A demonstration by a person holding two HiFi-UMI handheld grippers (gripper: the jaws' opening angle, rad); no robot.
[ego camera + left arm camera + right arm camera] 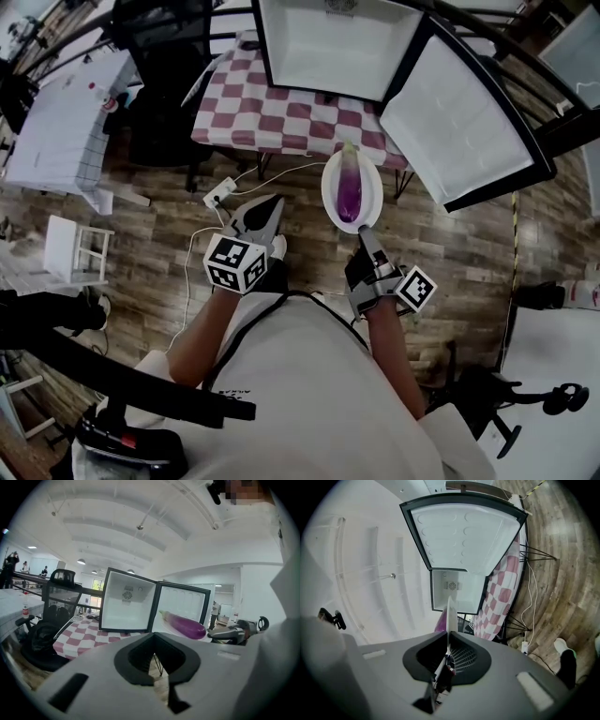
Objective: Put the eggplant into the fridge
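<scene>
A purple eggplant (349, 194) lies on a white oval plate (334, 178). My right gripper (365, 233) is shut on the plate's near rim and holds it level above the wooden floor. The small fridge (328, 42) stands open on the checkered table (281, 108), its door (459, 122) swung out to the right. In the right gripper view the plate (450, 613) shows edge-on, pointing at the fridge (452, 592). My left gripper (267, 214) hangs beside the plate, shut and holding nothing. In the left gripper view the eggplant (185, 625) shows in front of the fridge (126, 604).
A black office chair (164, 94) stands left of the checkered table, next to a white-covered table (56, 122). A power strip (217, 195) with cables lies on the floor. A white stool (75, 248) is at the left. Dark equipment (525, 398) sits at the lower right.
</scene>
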